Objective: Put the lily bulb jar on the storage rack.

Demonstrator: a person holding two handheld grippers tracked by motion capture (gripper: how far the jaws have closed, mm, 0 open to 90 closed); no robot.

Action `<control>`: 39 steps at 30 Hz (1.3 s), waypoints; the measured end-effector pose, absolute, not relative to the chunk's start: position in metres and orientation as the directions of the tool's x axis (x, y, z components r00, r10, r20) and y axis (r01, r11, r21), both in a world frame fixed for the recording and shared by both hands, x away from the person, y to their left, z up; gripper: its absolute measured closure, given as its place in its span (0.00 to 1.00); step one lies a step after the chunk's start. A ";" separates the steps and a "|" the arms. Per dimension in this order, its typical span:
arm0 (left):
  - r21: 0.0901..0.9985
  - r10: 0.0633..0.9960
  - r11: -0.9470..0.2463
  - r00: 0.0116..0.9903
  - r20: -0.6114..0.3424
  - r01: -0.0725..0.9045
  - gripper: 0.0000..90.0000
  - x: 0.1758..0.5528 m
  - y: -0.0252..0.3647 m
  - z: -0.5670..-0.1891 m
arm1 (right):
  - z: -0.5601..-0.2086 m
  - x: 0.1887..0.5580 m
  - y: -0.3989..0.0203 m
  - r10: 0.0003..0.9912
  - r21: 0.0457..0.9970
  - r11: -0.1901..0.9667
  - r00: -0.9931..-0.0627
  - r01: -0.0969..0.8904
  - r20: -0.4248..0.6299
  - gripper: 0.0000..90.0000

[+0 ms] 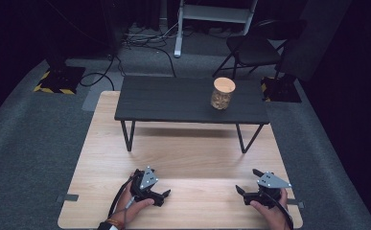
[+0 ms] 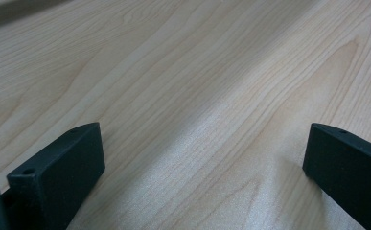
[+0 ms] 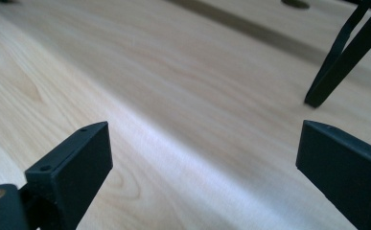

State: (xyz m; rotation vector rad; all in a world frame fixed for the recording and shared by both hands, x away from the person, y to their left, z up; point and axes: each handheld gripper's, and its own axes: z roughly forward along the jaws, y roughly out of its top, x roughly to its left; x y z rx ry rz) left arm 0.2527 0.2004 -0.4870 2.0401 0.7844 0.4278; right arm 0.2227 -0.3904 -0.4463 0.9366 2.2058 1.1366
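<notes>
Right gripper (image 1: 248, 183) sits low over the near edge of the counter (image 1: 192, 163), jaws spread wide with nothing between them; its own view looks along bare pale wood between the two black jaws, with one dark leg of the small table (image 3: 339, 62) ahead and to the right. Left gripper (image 1: 164, 195) is parked low on the near side too, well apart from its partner, jaws standing just as wide and holding nothing, wood grain running between them in the left gripper view. Now outward: ahead of both stands the small black table (image 1: 173, 103), raised on thin legs above the counter, and on its top, toward the right end, stands the glass jar (image 1: 222, 93) with a pale wooden lid, upright, something light brown inside. That is the relation that counts: the jar lies forward of and above the right gripper, only a little toward the middle from it, whereas from the left gripper it lies forward and far across to the right. So the right hand looks the nearer one by a clear margin. The jar's long axis is vertical, so a level approach from the side, jaws either side of the glass, looks the natural line, and the gripper would have to rise above the black tabletop's near edge first.
</notes>
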 end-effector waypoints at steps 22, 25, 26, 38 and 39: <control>0.835 0.672 -0.410 0.741 0.004 0.368 0.01 0.253 0.200 -0.487 | -0.479 0.224 -0.401 0.762 0.822 0.375 -0.648 0.428 -0.011 0.03; 0.835 0.672 -0.410 0.741 0.004 0.368 0.01 0.253 0.200 -0.487 | -0.481 0.224 -0.402 0.761 0.826 0.373 -0.649 0.423 -0.012 0.03; 0.835 0.672 -0.410 0.741 0.004 0.368 0.01 0.253 0.200 -0.487 | -0.481 0.224 -0.402 0.761 0.826 0.373 -0.649 0.423 -0.011 0.03; 0.835 0.672 -0.410 0.740 0.004 0.368 0.01 0.253 0.200 -0.487 | -0.480 0.226 -0.403 0.754 0.823 0.379 -0.657 0.423 -0.010 0.01; 0.834 0.672 -0.410 0.740 0.004 0.368 0.01 0.252 0.200 -0.487 | -0.480 0.226 -0.403 0.754 0.823 0.379 -0.657 0.423 -0.009 0.01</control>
